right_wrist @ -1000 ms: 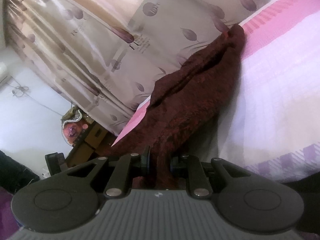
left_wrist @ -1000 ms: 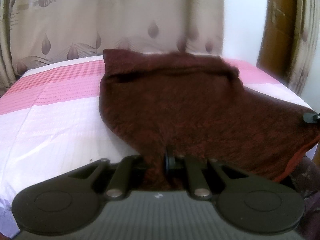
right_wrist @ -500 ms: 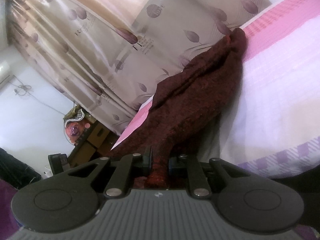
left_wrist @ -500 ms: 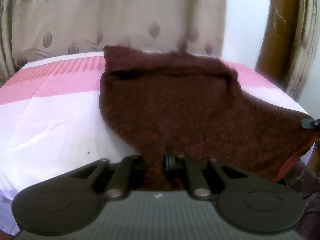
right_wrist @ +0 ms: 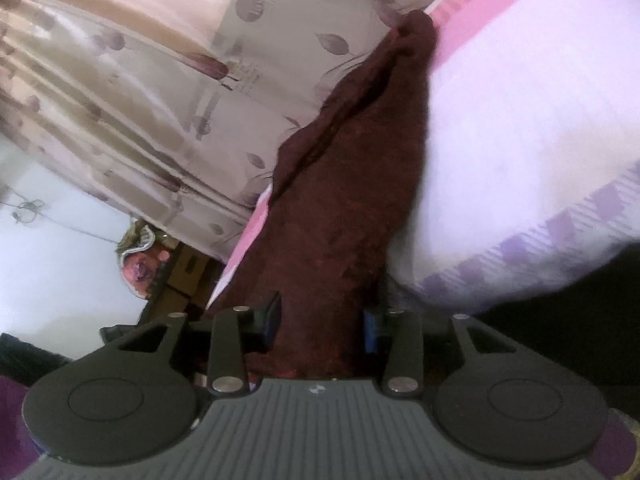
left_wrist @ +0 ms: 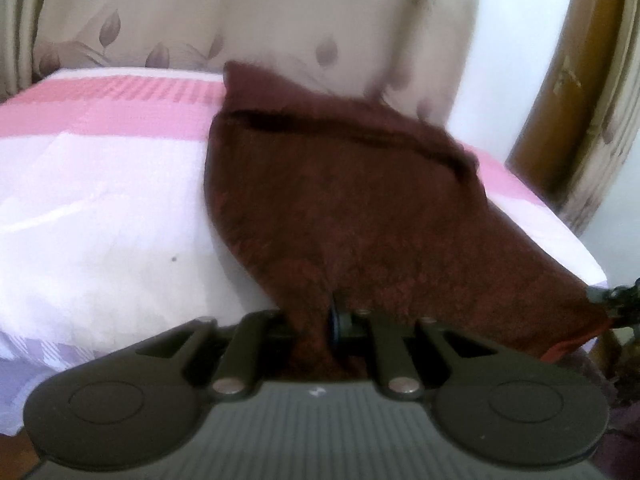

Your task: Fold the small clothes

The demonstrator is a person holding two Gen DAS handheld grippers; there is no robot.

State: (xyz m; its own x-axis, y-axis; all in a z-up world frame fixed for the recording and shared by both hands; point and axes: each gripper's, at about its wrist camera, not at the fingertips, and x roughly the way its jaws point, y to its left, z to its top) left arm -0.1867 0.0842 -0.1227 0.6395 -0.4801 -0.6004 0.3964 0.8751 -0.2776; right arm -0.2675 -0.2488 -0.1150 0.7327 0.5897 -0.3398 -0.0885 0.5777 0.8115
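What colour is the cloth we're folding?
Dark maroon, fuzzy-textured, with a brighter red edge at one near corner. The cloth shows best in the left wrist view.

- Soft, even daylight fills both views; no hard shadows, only a faint dark band under the maroon cloth (left_wrist: 360,208) along its edge.
- The pale bedsheet (left_wrist: 100,220) is washed out and nearly overexposed.
- Motion blur smears the curtain (left_wrist: 280,12) and the cloth's far edge.
- Fisheye bending curves the edges; the right wrist view is strongly tilted.
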